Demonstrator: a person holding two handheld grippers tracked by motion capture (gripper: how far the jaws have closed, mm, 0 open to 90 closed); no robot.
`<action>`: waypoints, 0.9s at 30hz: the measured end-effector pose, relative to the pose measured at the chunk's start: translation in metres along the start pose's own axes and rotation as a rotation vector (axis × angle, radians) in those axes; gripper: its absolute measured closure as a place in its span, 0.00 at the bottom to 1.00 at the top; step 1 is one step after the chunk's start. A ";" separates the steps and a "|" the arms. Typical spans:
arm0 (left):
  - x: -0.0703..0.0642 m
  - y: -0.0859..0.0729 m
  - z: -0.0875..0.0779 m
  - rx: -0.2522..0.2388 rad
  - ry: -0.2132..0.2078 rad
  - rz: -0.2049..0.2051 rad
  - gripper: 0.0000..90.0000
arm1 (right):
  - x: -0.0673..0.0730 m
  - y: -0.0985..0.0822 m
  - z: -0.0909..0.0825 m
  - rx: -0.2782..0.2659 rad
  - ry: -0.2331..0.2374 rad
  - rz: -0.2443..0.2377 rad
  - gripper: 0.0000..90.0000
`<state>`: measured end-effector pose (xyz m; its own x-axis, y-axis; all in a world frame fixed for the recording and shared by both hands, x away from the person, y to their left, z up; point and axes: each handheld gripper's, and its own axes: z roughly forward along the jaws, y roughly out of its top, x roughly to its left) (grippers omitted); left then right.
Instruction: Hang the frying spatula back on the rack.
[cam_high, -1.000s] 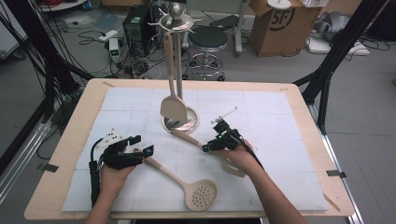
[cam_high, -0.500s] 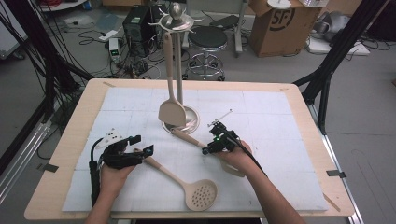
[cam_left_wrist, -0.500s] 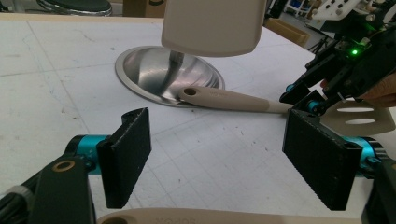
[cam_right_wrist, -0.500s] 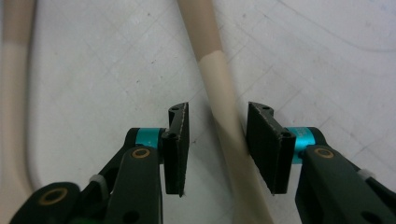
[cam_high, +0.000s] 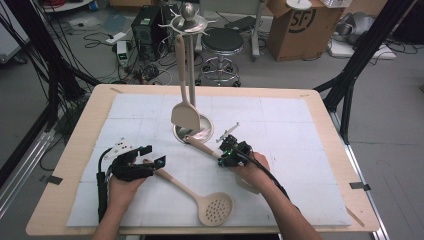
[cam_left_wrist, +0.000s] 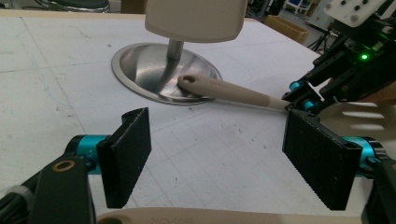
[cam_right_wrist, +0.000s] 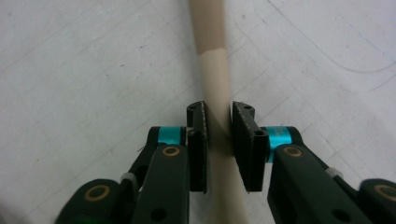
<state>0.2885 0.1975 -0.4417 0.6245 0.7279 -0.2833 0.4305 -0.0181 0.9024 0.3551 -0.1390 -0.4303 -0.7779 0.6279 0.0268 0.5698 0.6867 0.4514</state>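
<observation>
Beige and apparently stiff, light plastic, the utensil handle (cam_right_wrist: 215, 88) lies on the worktop with its tip on the stand base (cam_high: 181, 134), pinched mid-shaft by the right gripper (cam_right_wrist: 218, 135); the left gripper (cam_left_wrist: 224, 154) gapes empty nearby.

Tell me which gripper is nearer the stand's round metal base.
Right. The right gripper grips a utensil handle just beside the stand base; the left gripper sits farther off, open beside the slotted spoon.
</observation>
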 end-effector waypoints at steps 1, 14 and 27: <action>0.000 0.000 0.000 0.002 0.000 0.001 0.27 | 0.001 -0.002 -0.002 -0.016 -0.012 0.000 0.87; -0.001 0.000 -0.002 -0.006 0.003 -0.001 0.27 | -0.029 -0.016 0.003 -0.136 -0.002 0.177 0.86; -0.003 0.000 0.000 0.002 0.005 0.006 0.27 | -0.026 -0.015 0.008 -0.147 -0.035 0.139 0.84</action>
<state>0.2869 0.1958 -0.4405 0.6239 0.7309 -0.2766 0.4284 -0.0238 0.9033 0.3689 -0.1623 -0.4444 -0.6837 0.7265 0.0682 0.6241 0.5337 0.5707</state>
